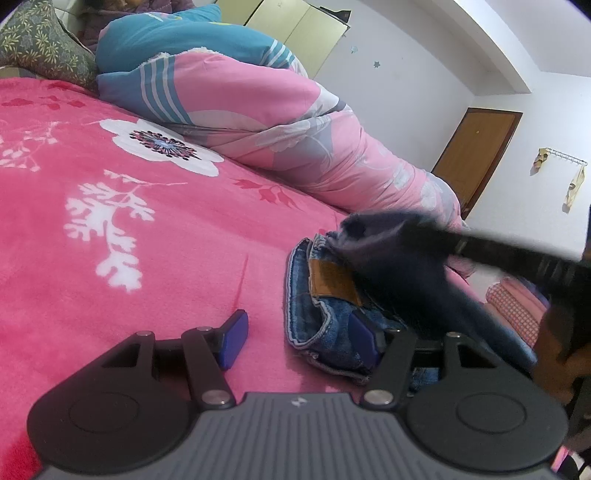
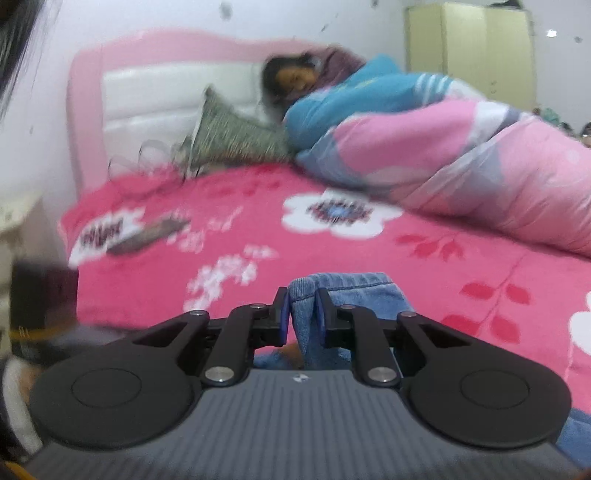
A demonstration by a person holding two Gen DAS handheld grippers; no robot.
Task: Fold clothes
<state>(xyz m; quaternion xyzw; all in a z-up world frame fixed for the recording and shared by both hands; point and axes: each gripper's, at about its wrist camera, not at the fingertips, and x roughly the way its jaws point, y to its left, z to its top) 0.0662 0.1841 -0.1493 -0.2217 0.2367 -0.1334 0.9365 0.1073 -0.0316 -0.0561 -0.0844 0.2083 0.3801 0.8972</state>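
Right claw (image 2: 302, 317) grasps jeans (image 2: 347, 291), left claw (image 1: 299, 338) released, over pink bedspread (image 1: 110, 240).

Left wrist view: the camera sits just behind the left tool (image 1: 301, 338), low over the bed (image 1: 110, 229), facing along the mattress and slightly downward toward a far wall with a brown door (image 1: 476, 158); the jeans (image 1: 325, 314) lie close before the lens. Right wrist view: the camera sits just behind the right tool (image 2: 302, 314), equally low, facing across the bed toward the pink headboard (image 2: 147, 96). Both views share the pink flowered bed cover, its large white flower (image 1: 162, 147) (image 2: 340, 214), the rolled quilt (image 1: 258, 110) (image 2: 461, 155), the patterned pillow (image 1: 40, 44) (image 2: 232, 136) and the yellow wardrobe (image 1: 295, 29) (image 2: 469, 48).
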